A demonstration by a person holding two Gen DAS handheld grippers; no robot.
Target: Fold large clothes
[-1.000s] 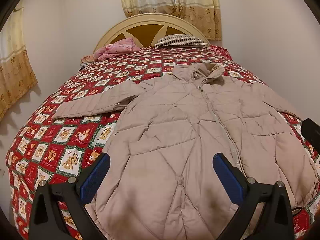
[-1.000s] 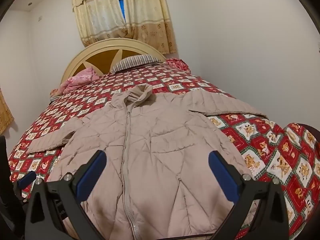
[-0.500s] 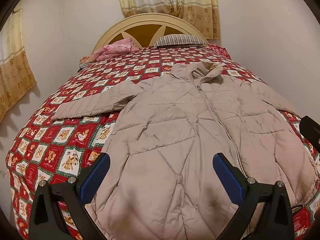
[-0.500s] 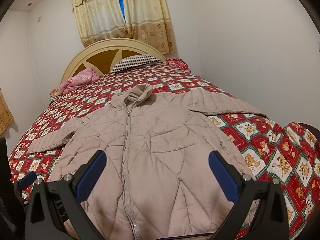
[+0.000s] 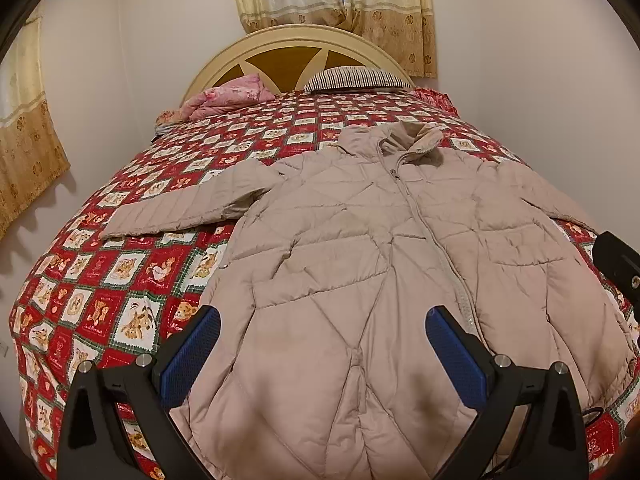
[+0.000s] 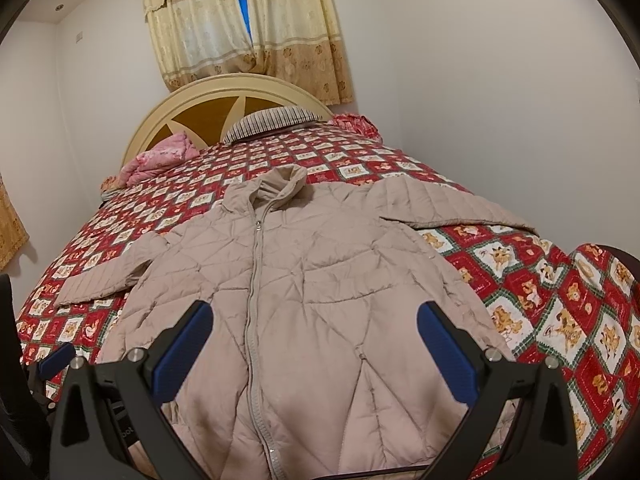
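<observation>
A beige quilted jacket point(image 5: 360, 264) lies flat and zipped on the bed, collar toward the headboard, both sleeves spread out to the sides; it also shows in the right wrist view point(image 6: 320, 288). My left gripper point(image 5: 320, 344) is open and empty, hovering over the jacket's lower left part near the hem. My right gripper point(image 6: 314, 340) is open and empty above the lower middle of the jacket, near the zipper point(image 6: 252, 320). The left sleeve point(image 5: 188, 206) and the right sleeve point(image 6: 448, 204) rest on the bedspread.
The bed has a red patterned bedspread point(image 5: 112, 280), a striped pillow point(image 5: 356, 78), a pink blanket point(image 5: 224, 98) and a curved headboard point(image 5: 296, 52). White walls stand close on both sides. Curtains point(image 6: 248, 32) hang behind the bed.
Both views have shifted very slightly; the jacket and both open grippers stay essentially where they were.
</observation>
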